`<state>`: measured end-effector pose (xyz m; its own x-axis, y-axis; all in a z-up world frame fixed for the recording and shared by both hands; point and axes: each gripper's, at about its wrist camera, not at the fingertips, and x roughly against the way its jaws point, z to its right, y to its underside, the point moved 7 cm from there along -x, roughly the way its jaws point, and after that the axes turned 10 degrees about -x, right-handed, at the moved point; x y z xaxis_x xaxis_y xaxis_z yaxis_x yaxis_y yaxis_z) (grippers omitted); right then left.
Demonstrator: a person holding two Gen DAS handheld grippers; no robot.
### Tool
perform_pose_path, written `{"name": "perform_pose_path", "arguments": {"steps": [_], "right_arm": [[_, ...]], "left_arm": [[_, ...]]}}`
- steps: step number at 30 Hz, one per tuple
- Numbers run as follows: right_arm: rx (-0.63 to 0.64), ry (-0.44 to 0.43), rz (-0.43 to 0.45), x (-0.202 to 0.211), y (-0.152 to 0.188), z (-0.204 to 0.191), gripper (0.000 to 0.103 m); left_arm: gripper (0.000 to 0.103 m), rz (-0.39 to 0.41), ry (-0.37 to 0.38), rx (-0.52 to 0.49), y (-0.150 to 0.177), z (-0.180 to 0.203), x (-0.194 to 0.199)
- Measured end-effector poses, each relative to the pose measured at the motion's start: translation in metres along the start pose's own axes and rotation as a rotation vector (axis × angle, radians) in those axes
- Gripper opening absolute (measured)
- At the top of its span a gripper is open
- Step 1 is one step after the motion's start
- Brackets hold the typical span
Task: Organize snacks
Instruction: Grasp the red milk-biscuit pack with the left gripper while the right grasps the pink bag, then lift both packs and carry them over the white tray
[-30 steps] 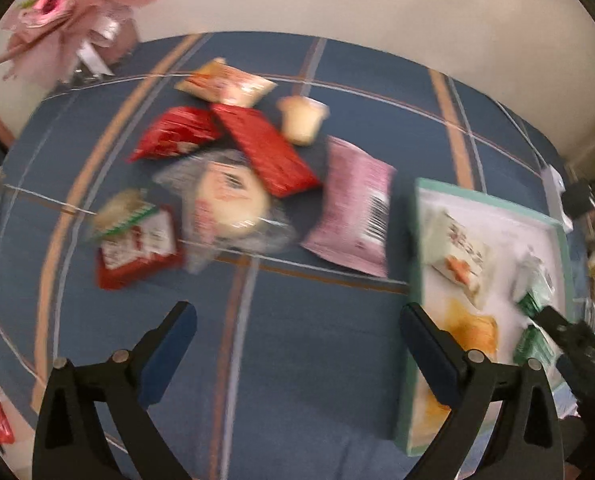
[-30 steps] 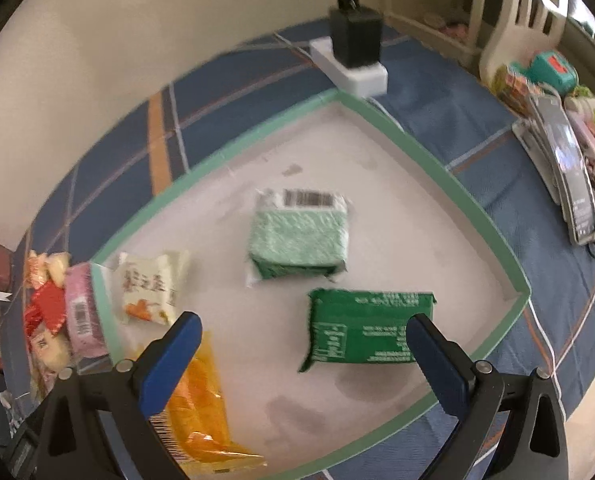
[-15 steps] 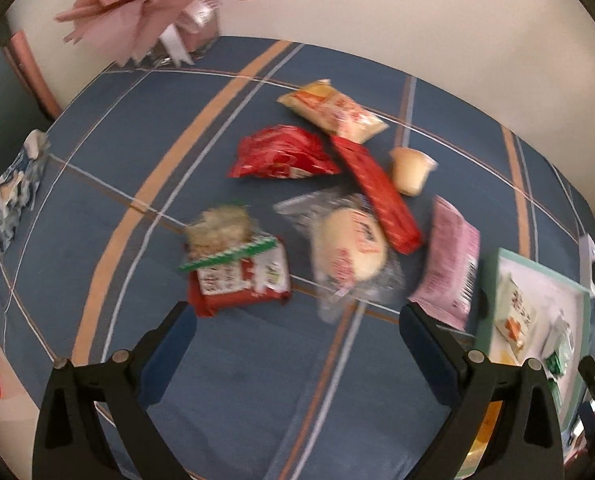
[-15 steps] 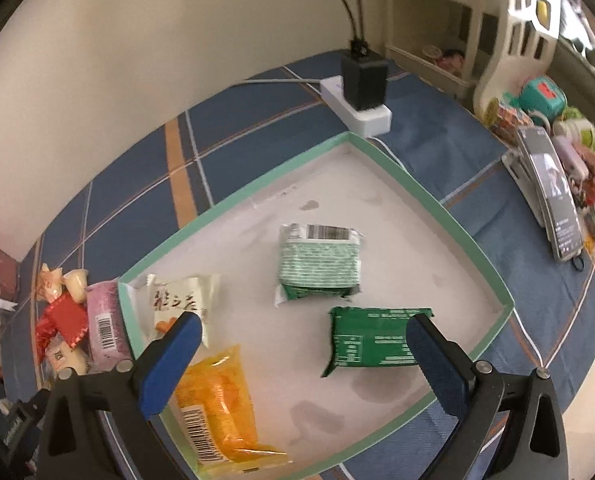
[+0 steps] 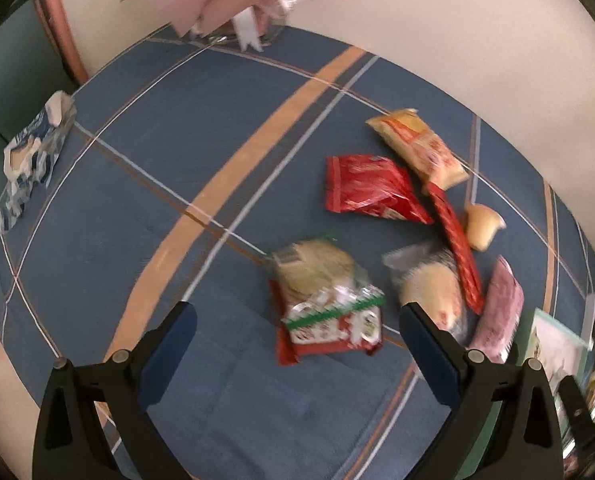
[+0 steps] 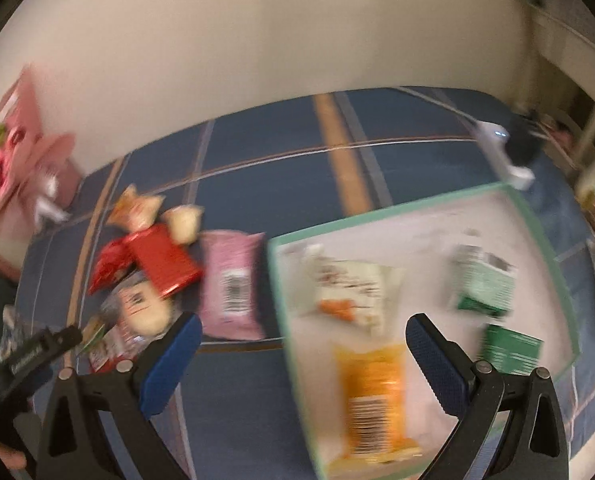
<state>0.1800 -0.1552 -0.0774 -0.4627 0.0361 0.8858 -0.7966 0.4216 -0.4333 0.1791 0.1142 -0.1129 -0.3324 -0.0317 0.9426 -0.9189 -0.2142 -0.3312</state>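
Four packets lie in the tray (image 6: 545, 248); about seven snacks (image 5: 329, 312) remain on the blue tablecloth (image 5: 177, 152), left gripper (image 5: 297, 344) and right gripper (image 6: 301, 356) both spread, empty.

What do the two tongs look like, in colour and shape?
Both look alike. The left tongs and the right tongs each have two black, angular plastic arms with triangular cut-outs and silver screws at the joints. The fingers carry dark blue pads. No cables or sleeves show. In the right view, the left tongs' black body bears a small label, unreadable.
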Motion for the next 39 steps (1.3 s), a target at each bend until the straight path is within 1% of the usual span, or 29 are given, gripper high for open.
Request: {"name": "perform_pose_path", "arguments": {"steps": [3,5,8,10,11,13,18,19,21,22,24,26,28,30,31,33,36,39], "right_arm": [[0.045,-0.025,-0.044,-0.017,0.004,-0.027,0.103],[0.048,-0.038,-0.071,-0.028,0.006,-0.038,0.103],[0.053,-0.031,-0.091,-0.044,0.005,-0.045,0.102],[0.05,-0.037,-0.104,-0.054,0.004,-0.049,0.096],[0.05,-0.041,-0.113,-0.058,0.004,-0.051,0.094],[0.057,-0.048,-0.124,-0.067,0.002,-0.055,0.086],[0.063,-0.017,-0.136,-0.085,-0.002,-0.054,0.076],[0.062,-0.015,-0.143,-0.089,-0.002,-0.054,0.073],[0.059,-0.016,-0.149,-0.095,-0.003,-0.052,0.069],[0.067,-0.016,-0.141,-0.096,-0.004,-0.054,0.066],[0.078,-0.013,-0.148,-0.1,-0.004,-0.056,0.063],[0.079,-0.013,-0.163,-0.107,-0.002,-0.057,0.059],[0.077,-0.009,-0.182,-0.115,0.001,-0.057,0.057],[0.083,-0.007,-0.174,-0.114,0.002,-0.056,0.056],[0.084,-0.01,-0.176,-0.114,0.002,-0.057,0.056],[0.083,-0.014,-0.175,-0.114,0.002,-0.058,0.054],[0.078,-0.026,-0.177,-0.109,0.005,-0.056,0.048],[0.075,-0.047,-0.175,-0.098,0.012,-0.055,0.045]], "left_arm": [[0.101,-0.021,-0.002,0.027,-0.002,-0.009,-0.01],[0.101,-0.042,0.022,0.036,-0.001,-0.008,-0.019],[0.101,-0.07,0.048,0.031,0.0,-0.002,-0.033],[0.101,-0.081,0.051,0.02,0.0,0.001,-0.04],[0.101,-0.088,0.053,0.015,-0.002,0.003,-0.045],[0.101,-0.099,0.065,0.003,-0.003,0.008,-0.052],[0.101,-0.135,0.101,-0.013,-0.002,0.022,-0.071],[0.101,-0.14,0.1,-0.019,-0.001,0.024,-0.074],[0.101,-0.15,0.097,-0.026,0.002,0.028,-0.08],[0.101,-0.153,0.094,-0.029,0.002,0.03,-0.082],[0.101,-0.15,0.074,-0.042,0.001,0.033,-0.086],[0.095,-0.143,0.064,-0.049,-0.001,0.036,-0.087],[0.08,-0.134,0.037,-0.066,-0.003,0.039,-0.086],[0.073,-0.125,0.034,-0.075,-0.007,0.042,-0.082],[0.067,-0.122,0.038,-0.074,-0.008,0.044,-0.081],[0.064,-0.118,0.043,-0.081,-0.009,0.048,-0.079],[0.063,-0.118,0.06,-0.078,-0.011,0.054,-0.073],[0.063,-0.11,0.067,-0.06,-0.01,0.054,-0.065]]}}
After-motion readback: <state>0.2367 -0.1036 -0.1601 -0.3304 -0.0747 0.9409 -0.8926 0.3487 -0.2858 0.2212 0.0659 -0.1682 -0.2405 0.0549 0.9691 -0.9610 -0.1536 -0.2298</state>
